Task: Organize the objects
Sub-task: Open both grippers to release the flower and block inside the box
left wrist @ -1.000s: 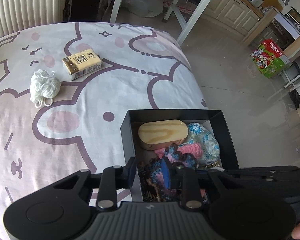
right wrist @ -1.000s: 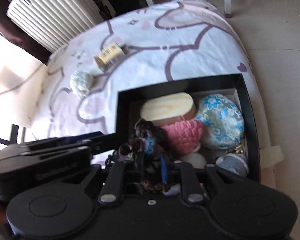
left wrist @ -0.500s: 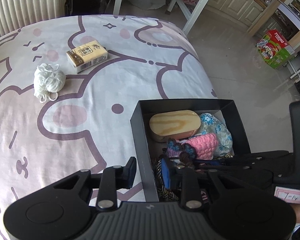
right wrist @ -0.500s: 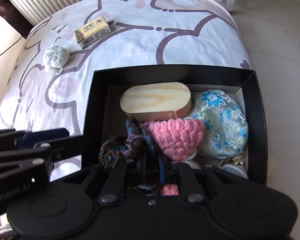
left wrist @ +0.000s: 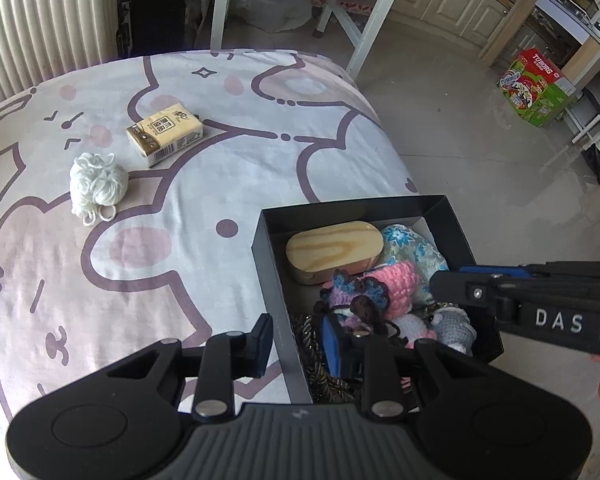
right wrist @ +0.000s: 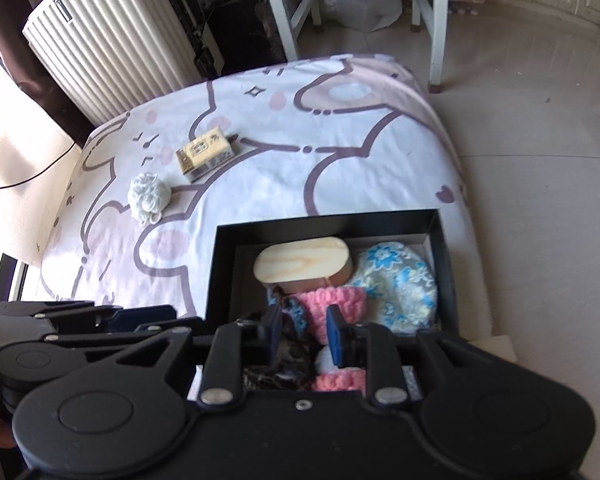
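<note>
A black box (left wrist: 352, 204) sits at the bed's right edge. In it lie a wooden oval case (left wrist: 334, 250), a pink crochet piece (left wrist: 396, 280), a floral pouch (left wrist: 416, 248) and a dark-and-blue crochet piece (left wrist: 360, 296). My left gripper (left wrist: 296, 338) is shut on the box's left wall. My right gripper (right wrist: 305, 334) hovers over the box (right wrist: 324, 220); its jaws are opening, with the dark crochet piece (right wrist: 288, 312) lying loose below them. A white yarn ball (left wrist: 96, 182) and a tissue pack (left wrist: 164, 134) lie on the bedsheet at the far left.
The bed drops off to bare floor just right of the box. A white ribbed suitcase (right wrist: 112, 40) and white table legs (right wrist: 284, 12) stand beyond the bed's far end. A green carton (left wrist: 536, 88) sits on the floor at the far right.
The right gripper let go of the dark crochet piece, which now lies in the box, and rose away from it. The left gripper kept its hold on the box wall.
</note>
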Motion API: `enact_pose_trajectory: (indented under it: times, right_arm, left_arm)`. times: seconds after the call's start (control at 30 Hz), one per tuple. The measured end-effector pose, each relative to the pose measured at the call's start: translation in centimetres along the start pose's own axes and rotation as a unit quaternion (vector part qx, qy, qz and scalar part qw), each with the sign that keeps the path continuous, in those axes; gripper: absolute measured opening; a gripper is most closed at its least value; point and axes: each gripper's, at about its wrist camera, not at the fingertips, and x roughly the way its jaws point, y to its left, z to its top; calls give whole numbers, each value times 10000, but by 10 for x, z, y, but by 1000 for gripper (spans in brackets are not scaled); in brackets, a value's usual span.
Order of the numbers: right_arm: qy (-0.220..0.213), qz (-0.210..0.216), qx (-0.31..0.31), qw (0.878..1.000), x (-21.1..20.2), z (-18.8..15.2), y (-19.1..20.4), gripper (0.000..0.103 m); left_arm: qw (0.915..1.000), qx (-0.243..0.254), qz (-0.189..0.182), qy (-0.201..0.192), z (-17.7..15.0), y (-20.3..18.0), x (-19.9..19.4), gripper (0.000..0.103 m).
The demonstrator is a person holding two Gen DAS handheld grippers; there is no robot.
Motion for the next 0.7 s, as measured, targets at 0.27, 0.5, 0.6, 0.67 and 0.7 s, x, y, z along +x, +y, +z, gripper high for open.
enact_pose_trajectory:
  times: [0.27,0.5,0.6,0.67,0.7]
  right_arm:
    - [0,-338,118,9994,-5,-10,-16,39]
    - [-61,-573,-61,9983,-15,-17,-9,65]
    - [-72,-700,-19,9975,-18,-20,-9,74]
    - [-80,-776,40,9969,-20,-23,-11,86]
    - [-94,-799,75,9967,-20,-25,-12,88]
  left_arm:
    - [9999,101,56,53,-6,1,-8,31]
    - [9995,196,214,108,-13,3,-9,76]
    - [9990,232,364,65,-15,4,-11,89]
    - [9991,190,378,69,-16,7,-12,95]
    - [9992,151,376,60,-17,9,-12,99]
